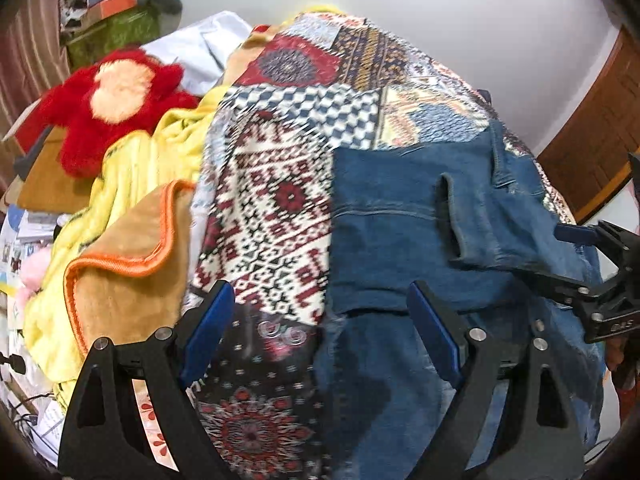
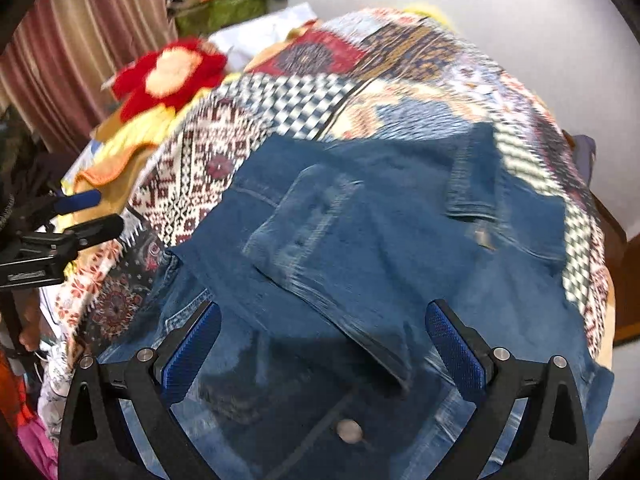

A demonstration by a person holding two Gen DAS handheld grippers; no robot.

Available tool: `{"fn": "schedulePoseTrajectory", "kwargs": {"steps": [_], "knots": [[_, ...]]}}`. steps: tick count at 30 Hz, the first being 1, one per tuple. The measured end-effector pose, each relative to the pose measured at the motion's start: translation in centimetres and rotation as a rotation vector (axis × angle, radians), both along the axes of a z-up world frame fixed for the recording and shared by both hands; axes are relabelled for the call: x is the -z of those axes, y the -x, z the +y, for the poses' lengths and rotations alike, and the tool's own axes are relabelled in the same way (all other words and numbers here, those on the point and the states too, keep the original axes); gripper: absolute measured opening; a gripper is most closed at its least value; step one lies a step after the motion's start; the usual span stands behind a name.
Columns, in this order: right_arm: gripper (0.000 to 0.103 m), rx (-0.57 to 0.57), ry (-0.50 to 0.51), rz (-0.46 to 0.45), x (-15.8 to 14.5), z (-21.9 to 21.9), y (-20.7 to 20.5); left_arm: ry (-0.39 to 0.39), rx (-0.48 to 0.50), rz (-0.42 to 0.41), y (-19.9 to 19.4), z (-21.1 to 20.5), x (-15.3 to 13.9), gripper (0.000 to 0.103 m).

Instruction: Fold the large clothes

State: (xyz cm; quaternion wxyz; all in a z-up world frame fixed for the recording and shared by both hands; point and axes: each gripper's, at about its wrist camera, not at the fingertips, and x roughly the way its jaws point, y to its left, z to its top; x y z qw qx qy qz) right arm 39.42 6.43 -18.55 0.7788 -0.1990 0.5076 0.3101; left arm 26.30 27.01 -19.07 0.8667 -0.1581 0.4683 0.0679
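With denim jacket (image 2: 360,240) spread flat on patterned bedspread (image 1: 280,168) for folding, sleeve (image 2: 320,264) lies doubled across body. Left gripper (image 1: 320,332) jaws apart, empty, over jacket's edge. Right gripper (image 2: 324,344) jaws apart, empty, above sleeve.

No legible text anywhere. Embossed mark on black gripper body (image 1: 618,322) at 3 o'clock in left wrist view: too blurred to read. Same on gripper body (image 2: 24,276) at 9 o'clock in right wrist view. Printed papers (image 1: 22,240) at 9 o'clock: unreadable.
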Motion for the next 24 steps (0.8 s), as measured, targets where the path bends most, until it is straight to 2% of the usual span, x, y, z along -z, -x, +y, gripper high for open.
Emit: {"fn": "schedulePoseTrajectory", "kwargs": {"steps": [4,6,7,9,12,14,15,17,19,24], "knots": [[0.101,-0.049,0.094,0.012,3.2,3.4,-0.4,0.008,0.024,0.023,-0.4,0.5,1.9,0.088],[0.096,-0.067,0.15,-0.008,4.5,4.6,-0.6,0.014,0.038,0.029,-1.0,0.5,2.7,0.088],[0.09,-0.077,0.179,-0.022,5.2,5.0,-0.8,0.021,0.047,0.036,-1.3,0.4,3.2,0.088],[0.087,-0.082,0.197,-0.049,6.0,5.4,-1.0,0.035,0.059,0.043,-2.0,0.3,4.0,0.088],[0.073,-0.069,0.167,-0.082,6.1,5.3,-1.4,0.057,0.085,0.049,-3.2,-0.3,4.9,0.088],[0.057,-0.061,0.147,-0.09,6.0,5.1,-1.6,0.064,0.106,0.057,-4.1,-0.8,5.5,0.088],[0.053,-0.057,0.134,-0.09,5.9,5.0,-1.8,0.063,0.114,0.064,-4.4,-1.2,5.8,0.088],[0.034,-0.055,0.107,-0.089,5.4,4.8,-1.8,0.056,0.132,0.084,-5.1,-1.8,6.5,0.088],[0.023,-0.056,0.086,-0.093,4.7,4.6,-1.5,0.042,0.147,0.104,-5.5,-2.4,7.2,0.088],[0.017,-0.02,-0.025,-0.115,1.2,2.8,-1.1,-0.022,0.157,0.126,-5.7,-3.8,8.0,0.088]]}}
